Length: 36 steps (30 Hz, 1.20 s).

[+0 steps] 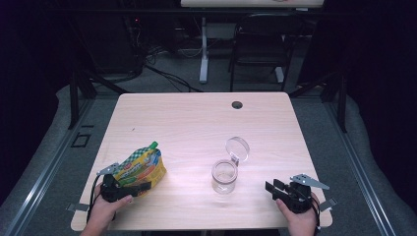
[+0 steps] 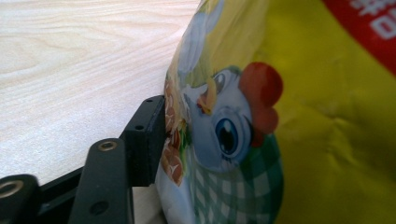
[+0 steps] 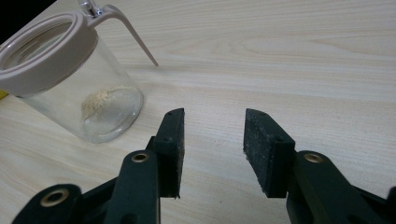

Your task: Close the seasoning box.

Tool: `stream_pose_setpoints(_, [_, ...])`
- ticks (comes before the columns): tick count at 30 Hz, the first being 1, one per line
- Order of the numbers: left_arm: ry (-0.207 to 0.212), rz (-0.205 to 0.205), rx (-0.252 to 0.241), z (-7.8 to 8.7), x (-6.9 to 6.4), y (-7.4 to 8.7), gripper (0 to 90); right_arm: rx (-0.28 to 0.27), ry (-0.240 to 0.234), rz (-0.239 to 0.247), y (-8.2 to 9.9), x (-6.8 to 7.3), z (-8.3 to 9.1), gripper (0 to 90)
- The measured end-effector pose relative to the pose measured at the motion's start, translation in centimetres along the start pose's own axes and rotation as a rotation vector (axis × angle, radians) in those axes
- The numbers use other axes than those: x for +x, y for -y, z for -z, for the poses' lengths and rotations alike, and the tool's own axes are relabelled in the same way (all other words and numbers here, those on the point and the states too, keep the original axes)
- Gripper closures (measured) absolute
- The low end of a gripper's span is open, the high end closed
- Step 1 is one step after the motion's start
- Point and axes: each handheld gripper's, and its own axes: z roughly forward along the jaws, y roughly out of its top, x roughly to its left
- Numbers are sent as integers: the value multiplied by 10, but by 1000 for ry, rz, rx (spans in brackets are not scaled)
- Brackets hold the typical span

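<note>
A yellow food pouch (image 1: pixel 140 167) with a green spout leans on the wooden table (image 1: pixel 196 118) at the front left. My left gripper (image 1: pixel 135 185) is shut on its lower end. In the left gripper view one black pad (image 2: pixel 147 140) lies against the pouch (image 2: pixel 280 116), and the other jaw is hidden behind it. A clear glass jar (image 1: pixel 224 176) stands at the front centre with its hinged lid (image 1: pixel 237 147) flipped up. A little pale powder lies in the jar (image 3: pixel 70 84). My right gripper (image 1: pixel 270 189) rests right of the jar, open and empty (image 3: pixel 212 149).
A cable hole (image 1: pixel 237 104) sits near the table's far edge. Beyond the table stand a black chair (image 1: pixel 260 44) and a white desk leg (image 1: pixel 203 49). Bare wood stretches between the jar and the far edge.
</note>
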Motion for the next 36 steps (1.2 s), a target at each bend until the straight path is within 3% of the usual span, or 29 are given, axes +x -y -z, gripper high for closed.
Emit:
stream_pose_setpoints(7, [-23, -18, -9, -2, 0, 2, 503, -1, 3, 1, 0, 0, 0, 585])
stream_pose_setpoints(17, [-38, -36, 0, -7, 1, 5, 516, -4, 2, 2, 0, 1, 0, 584])
stream_pose_setpoints(25, [-30, -39, -22, -9, 1, 6, 539, -6, -1, 0, 0, 1, 0, 584])
stream_pose_setpoints(36, [-61, -68, -22, -11, -2, 7, 570, -3, 4, 1, 1, 1, 0, 584])
